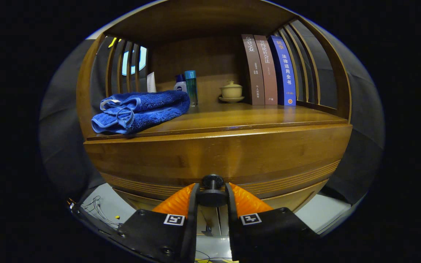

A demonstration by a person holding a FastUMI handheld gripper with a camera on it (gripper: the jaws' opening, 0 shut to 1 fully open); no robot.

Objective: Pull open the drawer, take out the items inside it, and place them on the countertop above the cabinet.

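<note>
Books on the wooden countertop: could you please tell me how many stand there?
3, upright side by side beyond the lidded ceramic cup: a dark brown book, a reddish-brown book, and a blue book outermost.

A wooden cabinet (pixel 217 153) with a glossy top fills the booth, its upper shelf closed by a solid back panel (pixel 196 62) and curved slatted sides (pixel 302 69). Dark cloth (pixel 60 138) hangs behind and beside it. A pale floor (pixel 327 212) shows below, with thin wires (pixel 97 208) lying on it.
</note>
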